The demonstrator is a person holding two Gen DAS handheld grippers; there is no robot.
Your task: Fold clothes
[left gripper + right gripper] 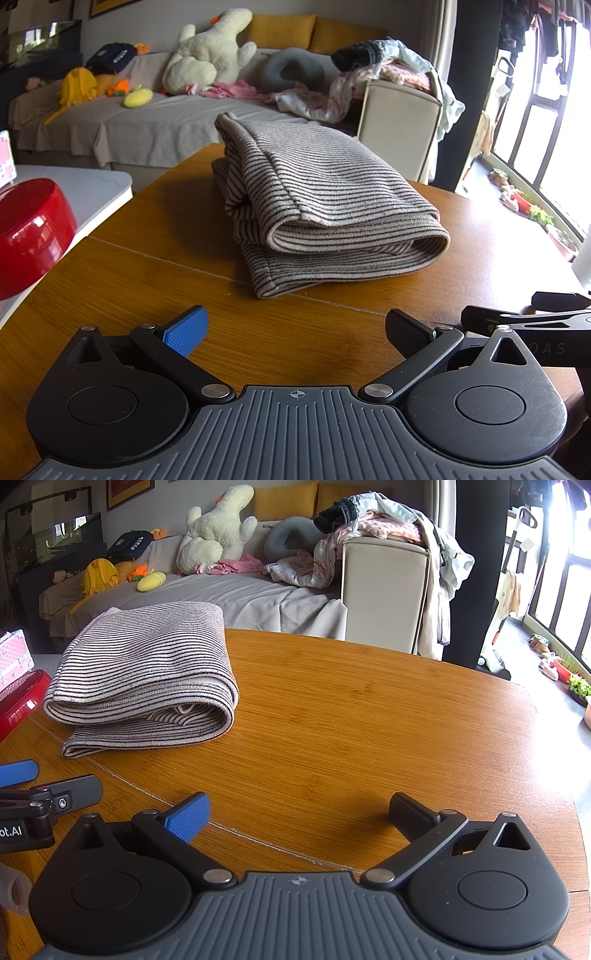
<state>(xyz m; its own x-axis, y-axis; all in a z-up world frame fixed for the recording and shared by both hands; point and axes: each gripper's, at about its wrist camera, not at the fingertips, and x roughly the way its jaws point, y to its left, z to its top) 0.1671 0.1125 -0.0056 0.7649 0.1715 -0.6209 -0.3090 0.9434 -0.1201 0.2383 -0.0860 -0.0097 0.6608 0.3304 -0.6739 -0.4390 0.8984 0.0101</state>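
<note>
I see the striped shirt (325,206) folded on the table (369,720). My left gripper (295,328) & right gripper (299,812): fingers spread wide, holding nothing.

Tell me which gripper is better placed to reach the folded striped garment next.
Probably the left gripper. The folded striped garment lies straight ahead of its open fingers, while from the right gripper, also open, it sits off to the left on the wooden table.

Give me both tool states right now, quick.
Left tool: open, holding nothing, short of the folded striped garment.
Right tool: open, holding nothing, over bare wooden table.
</note>
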